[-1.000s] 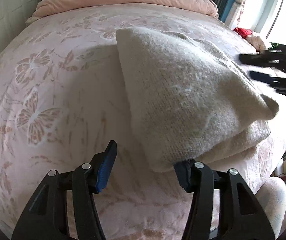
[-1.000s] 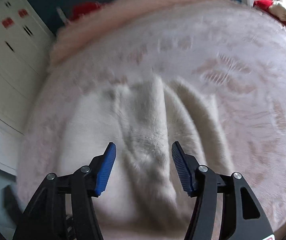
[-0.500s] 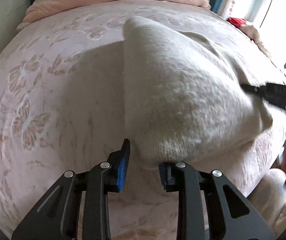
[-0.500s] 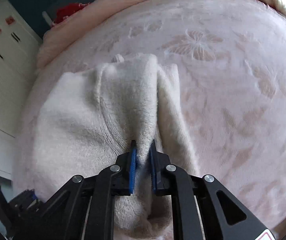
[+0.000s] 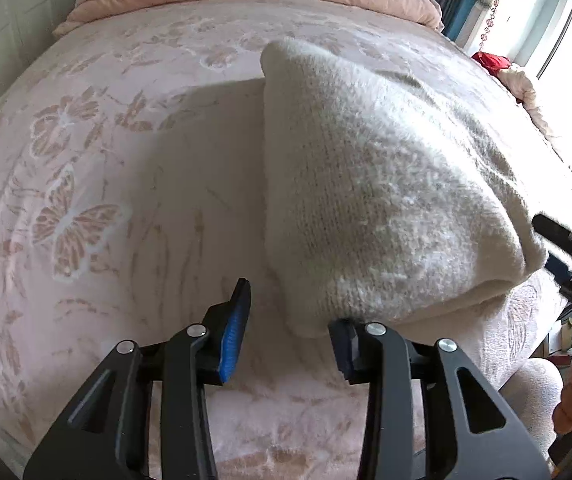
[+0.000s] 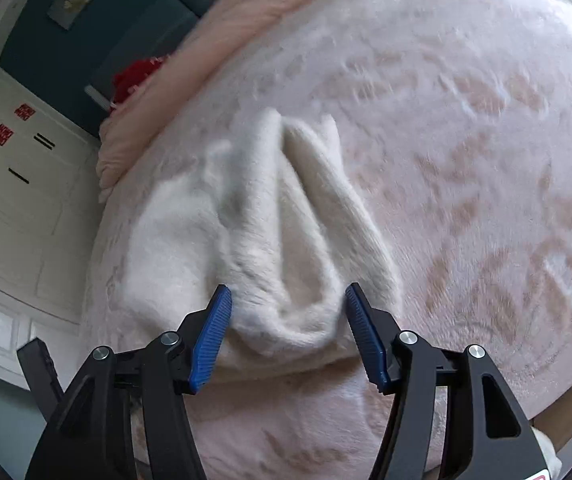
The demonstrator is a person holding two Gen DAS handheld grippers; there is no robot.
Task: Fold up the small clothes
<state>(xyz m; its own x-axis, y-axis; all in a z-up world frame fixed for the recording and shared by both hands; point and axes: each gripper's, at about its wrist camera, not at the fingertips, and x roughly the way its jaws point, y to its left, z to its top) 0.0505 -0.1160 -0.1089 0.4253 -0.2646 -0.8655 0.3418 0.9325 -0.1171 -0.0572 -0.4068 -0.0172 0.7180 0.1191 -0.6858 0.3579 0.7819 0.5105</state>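
Both our claws stand apart, gripping nothing: the left gripper (image 5: pixel 287 330) has the cream knit sweater's (image 5: pixel 385 200) near corner between its fingers, the right gripper (image 6: pixel 286 332) its bunched end. We judge the fold loose; before moving away we should press that bulging roll flat on the pink blanket (image 5: pixel 106 200).

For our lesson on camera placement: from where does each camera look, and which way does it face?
Left wrist: on the left gripper, facing across the bed at the folded sweater; the right gripper shows.
Right wrist: on the right gripper, facing the sweater's layered edge.
Shared: sweater, bed.
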